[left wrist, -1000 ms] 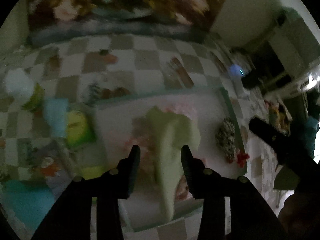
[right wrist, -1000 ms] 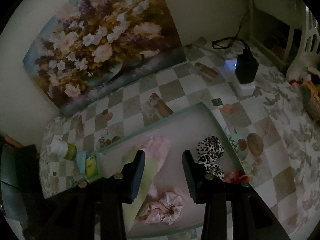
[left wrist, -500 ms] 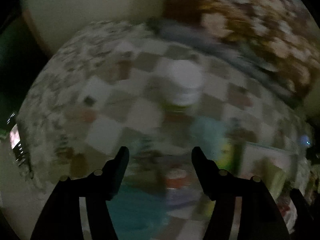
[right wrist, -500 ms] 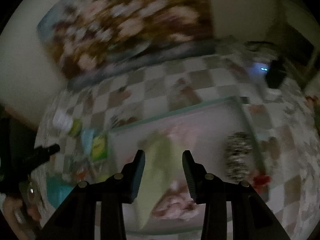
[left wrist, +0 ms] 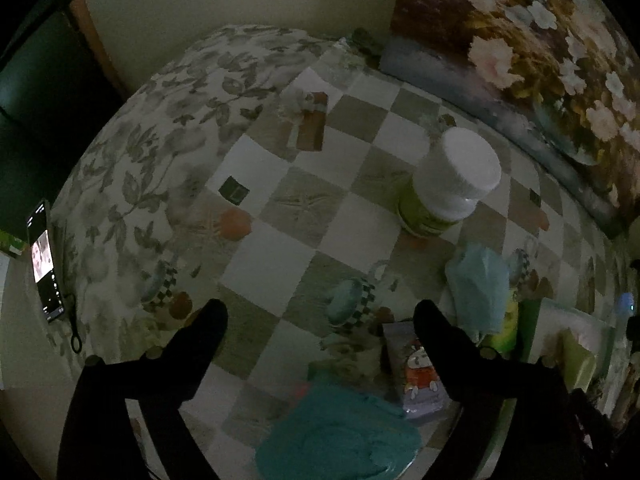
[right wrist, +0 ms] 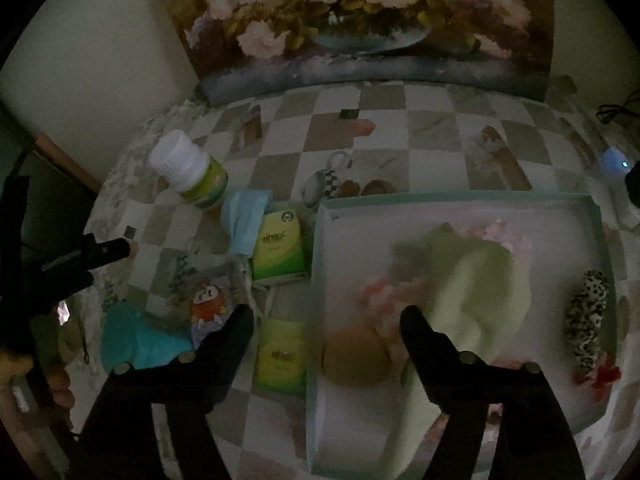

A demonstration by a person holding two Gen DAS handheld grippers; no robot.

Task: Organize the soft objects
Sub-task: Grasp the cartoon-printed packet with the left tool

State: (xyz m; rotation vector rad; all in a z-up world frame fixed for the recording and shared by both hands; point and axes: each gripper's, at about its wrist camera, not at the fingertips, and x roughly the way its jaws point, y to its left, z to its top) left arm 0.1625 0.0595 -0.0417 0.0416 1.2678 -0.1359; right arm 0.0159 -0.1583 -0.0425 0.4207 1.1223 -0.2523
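A shallow tray [right wrist: 316, 264] holds a pale green cloth [right wrist: 480, 280], a pink scrunchie under it [right wrist: 384, 296], a brown round pad [right wrist: 356, 356] and a leopard-print scrunchie [right wrist: 588, 316]. Left of the tray lie a teal cloth [right wrist: 132, 340], a blue face mask [right wrist: 244, 220] and a cartoon tissue pack [right wrist: 206, 304]. My right gripper [right wrist: 326, 316] is open and empty above the tray's left edge. My left gripper [left wrist: 320, 312] is open and empty above the teal cloth [left wrist: 340, 436], the tissue pack [left wrist: 420, 376] and the mask [left wrist: 480, 284].
A white-capped green bottle [left wrist: 448, 184] stands on the checked tablecloth. Two green boxes [right wrist: 280, 246] [right wrist: 280, 356] lie by the tray. A flower painting [right wrist: 360, 20] leans on the back wall. A lit phone [left wrist: 44, 264] hangs off the table's left edge.
My left gripper has swung left from over the tray's green cloth to over the loose items and has opened wider. My right gripper has shifted left and opened wider.
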